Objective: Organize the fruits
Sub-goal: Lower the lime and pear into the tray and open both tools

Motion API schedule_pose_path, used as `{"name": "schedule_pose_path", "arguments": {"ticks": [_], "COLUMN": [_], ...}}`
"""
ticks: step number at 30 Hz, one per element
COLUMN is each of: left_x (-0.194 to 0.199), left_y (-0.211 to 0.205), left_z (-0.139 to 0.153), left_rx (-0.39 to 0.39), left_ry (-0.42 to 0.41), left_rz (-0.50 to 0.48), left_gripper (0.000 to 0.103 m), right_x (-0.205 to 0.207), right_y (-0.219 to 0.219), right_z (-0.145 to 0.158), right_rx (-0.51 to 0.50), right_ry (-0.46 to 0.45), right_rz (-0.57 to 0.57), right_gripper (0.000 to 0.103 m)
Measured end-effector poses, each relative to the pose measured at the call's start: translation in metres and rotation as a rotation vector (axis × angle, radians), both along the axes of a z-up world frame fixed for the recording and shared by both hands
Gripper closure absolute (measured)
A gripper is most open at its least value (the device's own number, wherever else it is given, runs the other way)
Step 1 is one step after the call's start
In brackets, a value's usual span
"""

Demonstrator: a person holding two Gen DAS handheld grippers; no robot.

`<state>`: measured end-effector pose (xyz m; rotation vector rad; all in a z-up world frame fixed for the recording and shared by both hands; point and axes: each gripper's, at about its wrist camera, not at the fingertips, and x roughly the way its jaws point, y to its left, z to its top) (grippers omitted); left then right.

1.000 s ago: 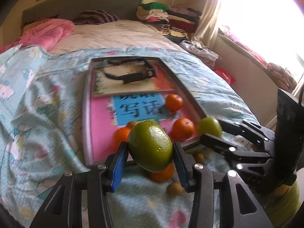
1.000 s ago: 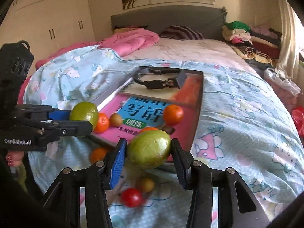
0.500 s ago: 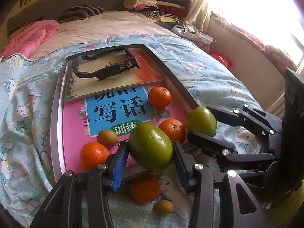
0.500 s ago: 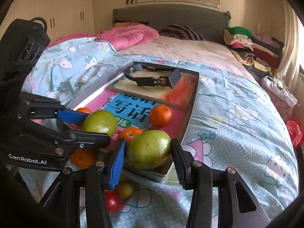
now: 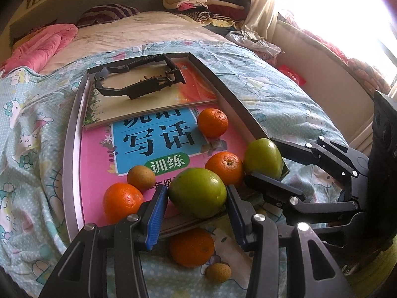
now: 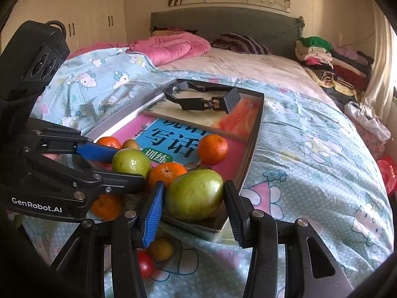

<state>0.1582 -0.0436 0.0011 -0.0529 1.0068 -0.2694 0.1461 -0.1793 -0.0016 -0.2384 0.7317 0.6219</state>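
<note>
My left gripper [image 5: 196, 193] is shut on a green mango [image 5: 197, 192] over the near edge of the metal tray [image 5: 72, 134]. My right gripper [image 6: 193, 195] is shut on a second green mango [image 6: 194, 193] at the tray's near right corner [image 6: 250, 154]; it also shows in the left wrist view [image 5: 264, 157]. Three oranges [image 5: 212, 123] [image 5: 225, 167] [image 5: 121, 201] and a small brown fruit [image 5: 141, 177] lie in the tray on a pink book. An orange [image 5: 192, 247] and a small brown fruit [image 5: 218, 272] lie on the bed in front of the tray.
A black plastic frame [image 5: 139, 82] lies on books at the tray's far end. A red tomato [image 6: 146, 264] and a yellow fruit [image 6: 161, 248] lie on the blue bedspread [image 6: 310, 161] under my right gripper. Pink quilt, folded clothes and a window stand beyond.
Both grippers have moved forward and down toward the tray, each still holding its mango. The mangoes now hang low over the tray's near end.
</note>
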Motion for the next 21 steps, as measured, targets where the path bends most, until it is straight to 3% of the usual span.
{"name": "schedule_pose_path", "arguments": {"ticks": [21], "left_x": [-0.0014], "left_y": [0.0017], "left_z": [0.0014], "left_rx": [-0.004], "left_ry": [-0.008], "left_rz": [0.02], "left_gripper": [0.055], "right_x": [-0.009], "right_y": [-0.0102], "right_z": [0.0009], "right_rx": [0.079], "right_ry": [-0.022], "right_rz": [-0.037], "right_gripper": [0.05]}}
